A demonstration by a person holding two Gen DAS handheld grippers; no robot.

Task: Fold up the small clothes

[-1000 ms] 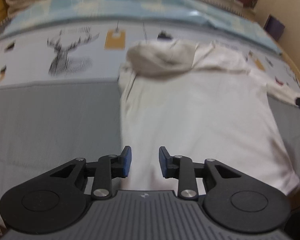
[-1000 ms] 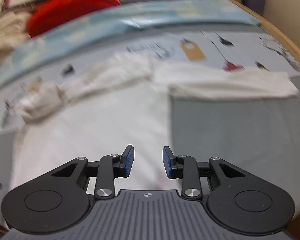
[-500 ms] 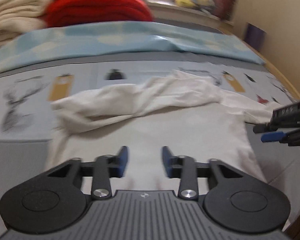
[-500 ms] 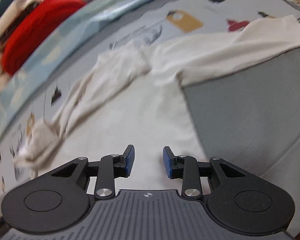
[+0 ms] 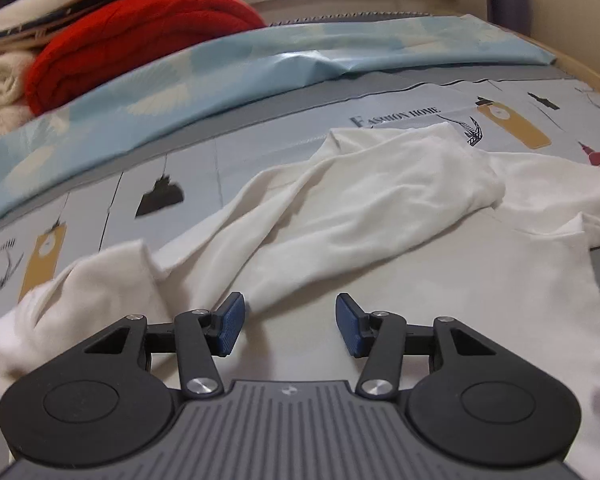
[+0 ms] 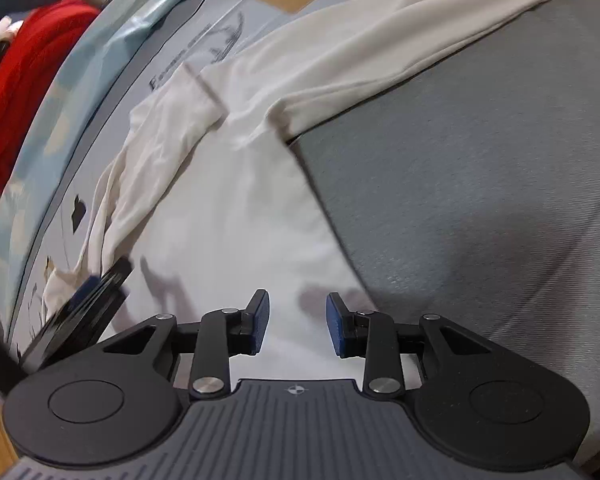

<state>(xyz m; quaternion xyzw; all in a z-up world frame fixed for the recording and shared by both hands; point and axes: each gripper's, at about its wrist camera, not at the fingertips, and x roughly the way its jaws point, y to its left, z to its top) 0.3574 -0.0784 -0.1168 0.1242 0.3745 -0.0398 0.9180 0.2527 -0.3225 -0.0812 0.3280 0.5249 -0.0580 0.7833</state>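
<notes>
Left tool [image 5: 288,330] has just been opening, nothing between its pads, hovering over the white shirt [image 5: 440,280] spread on the bed [image 6: 480,200]. Right tool [image 6: 296,326] sits half-open, empty too. I'm lining up the next fold; guessing that bunched sleeve [image 5: 360,208] needs grabbing.

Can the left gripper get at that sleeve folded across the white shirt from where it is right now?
Probably yes. The left gripper has just been opening, nothing between its jaws, and the folded sleeve lies just ahead with nothing in between.
</notes>
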